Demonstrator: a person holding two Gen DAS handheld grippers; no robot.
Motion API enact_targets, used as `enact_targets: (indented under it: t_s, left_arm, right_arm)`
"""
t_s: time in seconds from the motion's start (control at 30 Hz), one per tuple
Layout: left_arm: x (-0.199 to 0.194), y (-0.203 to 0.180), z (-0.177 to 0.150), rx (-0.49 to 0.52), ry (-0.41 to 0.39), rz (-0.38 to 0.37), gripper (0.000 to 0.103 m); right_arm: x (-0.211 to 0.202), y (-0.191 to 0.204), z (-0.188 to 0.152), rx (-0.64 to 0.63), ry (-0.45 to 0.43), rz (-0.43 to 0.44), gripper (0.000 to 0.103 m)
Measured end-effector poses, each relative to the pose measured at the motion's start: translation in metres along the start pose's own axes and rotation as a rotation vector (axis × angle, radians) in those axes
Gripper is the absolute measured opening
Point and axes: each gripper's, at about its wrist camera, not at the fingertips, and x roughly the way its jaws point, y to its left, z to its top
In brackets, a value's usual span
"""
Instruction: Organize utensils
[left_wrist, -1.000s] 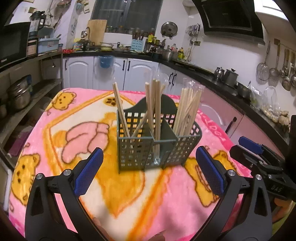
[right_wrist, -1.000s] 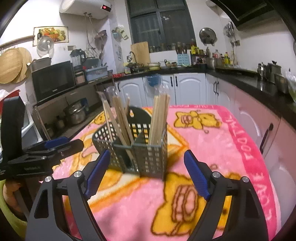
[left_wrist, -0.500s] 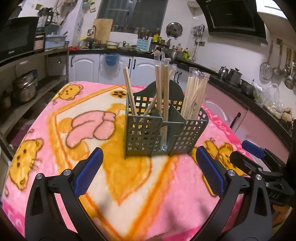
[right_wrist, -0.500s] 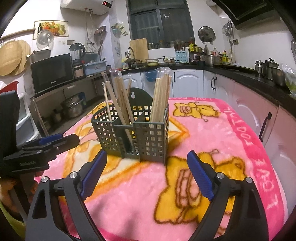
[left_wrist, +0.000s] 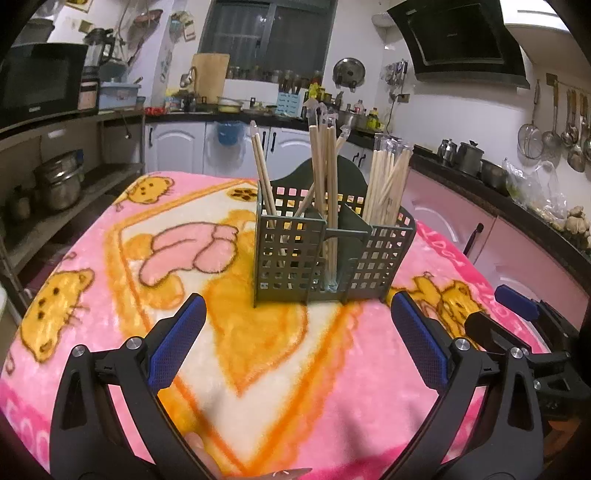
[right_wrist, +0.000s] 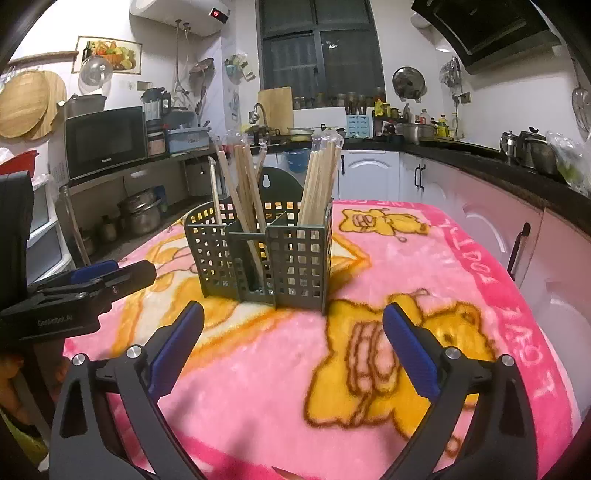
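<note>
Currently I hold both the left gripper (left_wrist: 295, 345) and right gripper (right_wrist: 293, 349) spread wide and empty; the right's jaws have just been opening. The utensil caddy (left_wrist: 328, 251) stands ahead between them, chopsticks (right_wrist: 317, 184) upright, neither hand clearly nearer.

Printed in white on the side of the left gripper (right_wrist: 88, 284), at the left edge of the right wrist view: "GenRobot.AI", small yet legible. Woven in pink capitals along the border of the blanket (right_wrist: 491, 280) on the worktop, right of the gripper: "LOVE FOOTZ" or close to it, letters seen upside down and partly blurred. Behind the gripper, on the microwave (right_wrist: 107, 140) door's lower edge: a small white brand word, too blurred to spell. On the water heater (right_wrist: 177, 11) high above: a red lit display, digits unreadable.
</note>
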Motion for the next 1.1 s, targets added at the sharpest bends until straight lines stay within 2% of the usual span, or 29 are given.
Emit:
enact_targets:
  t_s: [0.2,0.5,1.1]
  left_arm:
    - [-0.006,-0.003,-0.008,0.017,-0.058,0.007,0.092]
    - [-0.013,-0.009,-0.02,0.066,-0.142,0.035,0.092]
    - [-0.012,-0.007,-0.02,0.067,-0.141,0.043,0.092]
  right_arm:
    - [-0.012,-0.004,-0.007,0.013,-0.078,-0.01,0.096]
    - [-0.034,-0.006,-0.013,0.021,-0.242,-0.03,0.096]
    - [-0.034,0.003,-0.016,-0.015,-0.235,-0.042,0.096]
